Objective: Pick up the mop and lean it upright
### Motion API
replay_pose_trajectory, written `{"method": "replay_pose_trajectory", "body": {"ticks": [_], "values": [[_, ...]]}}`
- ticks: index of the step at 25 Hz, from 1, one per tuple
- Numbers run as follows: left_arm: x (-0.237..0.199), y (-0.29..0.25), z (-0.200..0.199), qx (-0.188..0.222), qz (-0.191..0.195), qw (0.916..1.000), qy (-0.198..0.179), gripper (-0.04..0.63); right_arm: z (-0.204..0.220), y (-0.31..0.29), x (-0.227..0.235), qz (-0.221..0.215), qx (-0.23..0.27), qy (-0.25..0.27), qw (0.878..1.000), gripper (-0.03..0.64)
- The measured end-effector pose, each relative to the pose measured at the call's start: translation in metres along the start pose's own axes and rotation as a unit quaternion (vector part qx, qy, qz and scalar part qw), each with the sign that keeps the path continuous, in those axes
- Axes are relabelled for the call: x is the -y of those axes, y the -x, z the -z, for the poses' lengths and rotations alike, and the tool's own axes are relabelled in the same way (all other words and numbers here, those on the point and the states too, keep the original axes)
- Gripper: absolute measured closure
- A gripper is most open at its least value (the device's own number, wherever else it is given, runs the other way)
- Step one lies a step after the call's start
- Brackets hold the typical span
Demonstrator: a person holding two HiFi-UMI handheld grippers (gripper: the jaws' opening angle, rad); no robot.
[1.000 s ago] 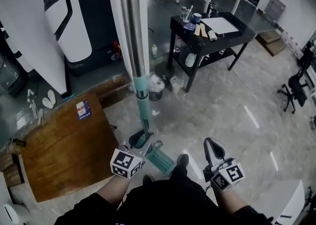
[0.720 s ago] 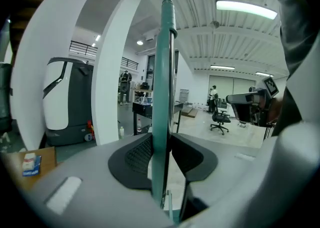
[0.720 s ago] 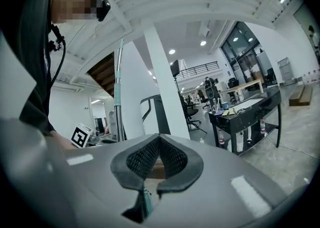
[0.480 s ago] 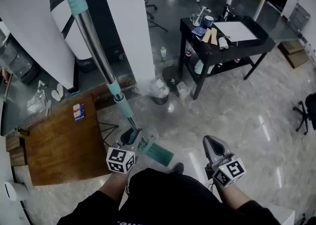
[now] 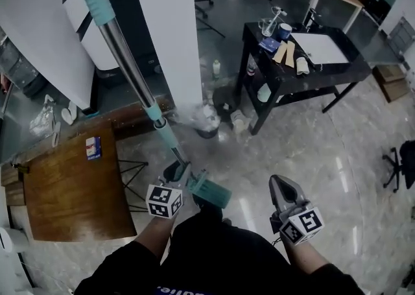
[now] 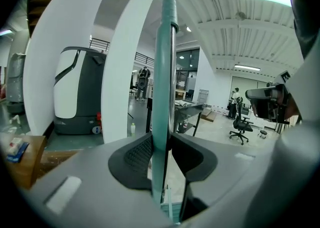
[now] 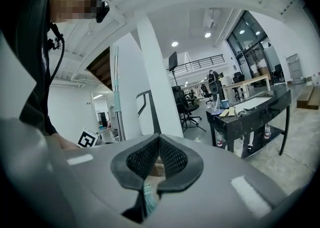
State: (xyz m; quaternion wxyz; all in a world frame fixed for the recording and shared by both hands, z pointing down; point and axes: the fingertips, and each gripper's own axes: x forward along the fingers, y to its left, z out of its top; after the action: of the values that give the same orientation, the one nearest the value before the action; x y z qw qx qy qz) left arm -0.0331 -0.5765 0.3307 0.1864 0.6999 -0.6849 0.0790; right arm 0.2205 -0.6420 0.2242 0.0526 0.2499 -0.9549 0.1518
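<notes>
Teal mop (image 5: 133, 72) pinched low on its pole by my left gripper (image 5: 177, 172) fingers; right gripper (image 5: 283, 185) fingers pressed together.

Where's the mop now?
Head view, left of centre: mop clamped in the left tool, handle slanting up-left beside the white pillar, wooden table on its left.

Teal-and-silver mop (image 5: 130, 68), black table (image 5: 324, 75), brown wooden desk (image 5: 71, 190), white pillar (image 5: 165, 28)

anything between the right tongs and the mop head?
Nothing. The head view shows only bare glossy floor between the right tongs and the teal mop head; the two sit apart.
</notes>
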Motion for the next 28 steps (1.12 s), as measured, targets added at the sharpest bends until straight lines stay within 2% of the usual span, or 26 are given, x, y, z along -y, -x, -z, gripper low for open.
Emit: {"method": "replay_pose_trajectory", "body": {"ticks": [8,13,21,26,28], "values": [[-0.060,-0.075,0.020,-0.040,0.009,0.9987,0.030,0.456,-0.024,-0.095,0.023,0.004,-0.023,-0.013,1.000,0.612],[-0.096,-0.120,0.038,-0.068,0.002,0.9971,0.033,0.456,-0.033,-0.151,0.043,-0.003,-0.039,-0.012,0.999,0.612],[-0.132,-0.176,0.067,-0.111,-0.054,0.9919,0.028,0.456,-0.024,-0.226,0.088,-0.066,-0.104,0.005,0.992,0.612],[-0.154,-0.211,0.090,-0.143,-0.114,0.9821,0.044,0.457,-0.017,-0.277,0.119,-0.144,-0.140,0.004,0.980,0.612],[-0.165,-0.226,0.102,-0.150,-0.136,0.9778,0.053,0.457,-0.008,-0.295,0.135,-0.163,-0.162,0.015,0.973,0.612]]}}
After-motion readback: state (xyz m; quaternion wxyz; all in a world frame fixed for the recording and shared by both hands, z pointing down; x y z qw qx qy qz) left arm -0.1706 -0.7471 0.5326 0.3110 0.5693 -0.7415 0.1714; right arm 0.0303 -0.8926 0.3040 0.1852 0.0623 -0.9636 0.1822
